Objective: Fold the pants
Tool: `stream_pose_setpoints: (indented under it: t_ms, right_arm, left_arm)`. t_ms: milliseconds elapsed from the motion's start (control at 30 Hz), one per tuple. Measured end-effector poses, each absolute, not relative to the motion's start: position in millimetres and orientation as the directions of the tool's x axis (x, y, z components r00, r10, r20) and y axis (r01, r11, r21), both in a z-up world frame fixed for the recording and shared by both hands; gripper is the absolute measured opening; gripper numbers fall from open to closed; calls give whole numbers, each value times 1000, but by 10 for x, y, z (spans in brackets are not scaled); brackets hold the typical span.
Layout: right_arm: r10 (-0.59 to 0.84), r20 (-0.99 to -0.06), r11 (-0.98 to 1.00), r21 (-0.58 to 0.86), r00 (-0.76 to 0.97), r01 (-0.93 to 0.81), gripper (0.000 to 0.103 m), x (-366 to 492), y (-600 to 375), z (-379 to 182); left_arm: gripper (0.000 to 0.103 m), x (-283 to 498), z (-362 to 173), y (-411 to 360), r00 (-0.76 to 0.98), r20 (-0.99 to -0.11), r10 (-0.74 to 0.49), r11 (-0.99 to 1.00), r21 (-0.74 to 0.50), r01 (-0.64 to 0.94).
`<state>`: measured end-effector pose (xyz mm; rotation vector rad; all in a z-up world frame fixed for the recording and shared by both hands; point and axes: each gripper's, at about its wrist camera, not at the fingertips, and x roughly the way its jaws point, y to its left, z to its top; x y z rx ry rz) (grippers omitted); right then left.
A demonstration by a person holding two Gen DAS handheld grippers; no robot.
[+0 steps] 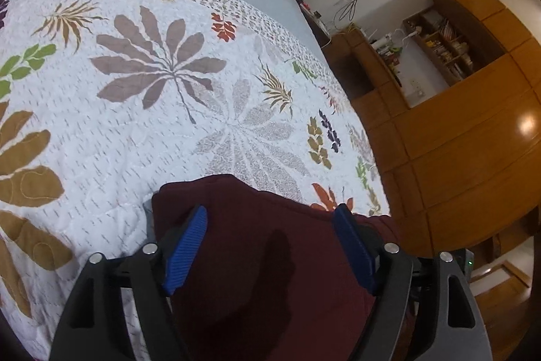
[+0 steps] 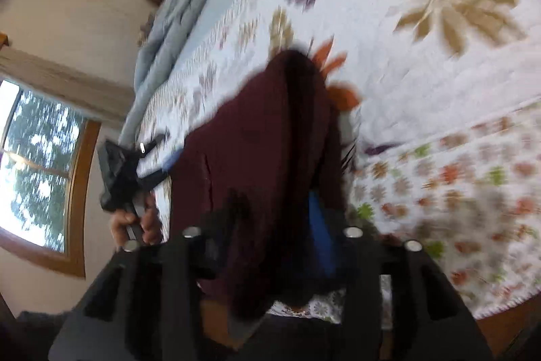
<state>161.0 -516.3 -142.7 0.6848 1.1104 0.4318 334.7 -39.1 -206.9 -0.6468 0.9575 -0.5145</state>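
we saw one pair of dark maroon pants [image 1: 270, 246], soft and ribbed, lying bunched at the near edge of the bed [image 1: 290, 5] on a white quilt [image 1: 118, 131] stitched with leaf shapes. the left claw [image 1: 270, 217] angled down over the cloth, its two ribbed blue pads [image 1: 187, 246] spread wide, the fabric between them but not pinched. the right claw [image 2: 280, 219] was blurred; cloth covered one pad, so we could not tell its grip. a hand [image 2: 135, 224] held the other tool's handle.

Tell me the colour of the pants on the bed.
Dark maroon pants, clearest in the left wrist view.
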Motion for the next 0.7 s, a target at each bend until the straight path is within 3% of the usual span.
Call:
stream_pose_setpoints:
  t_ms: [67, 200, 300, 333, 400, 500, 700]
  right_arm:
    - [572, -678, 773, 634, 462, -26, 36, 1482, -5161, -1148]
    - [681, -596, 716, 665, 426, -214, 35, 1220, -4755, -826]
    - [660, -675, 742, 654, 331, -148, 19, 1227, -4592, -1290]
    - [655, -686, 745, 657, 317, -117, 0, 1223, -4625, -1444]
    - [681, -668, 711, 702, 300, -50, 0, 1183, -4770, -1739]
    - [685, -663, 709, 702, 302, -65, 0, 1165, -4785, -1649]
    - [725, -585, 672, 718, 364, -184, 20, 1465, -4773, -1111]
  left_arm:
    - [78, 3344, -2090, -349, 480, -564, -672, 686, -718, 116]
    - [78, 3391, -2136, -397, 469, -596, -652, 711, -696, 104]
    - [76, 3404, -2161, -430, 478, -618, -625, 743, -659, 119]
    - [70, 3412, -2184, -427, 477, -624, -618, 749, -652, 118]
    - [64, 3416, -2210, -379, 480, -621, -619, 745, -658, 110]
    - [63, 3339, -2105, -249, 515, -585, -626, 724, -682, 105]
    - [68, 2628, -1591, -62, 615, -443, -652, 672, -713, 200]
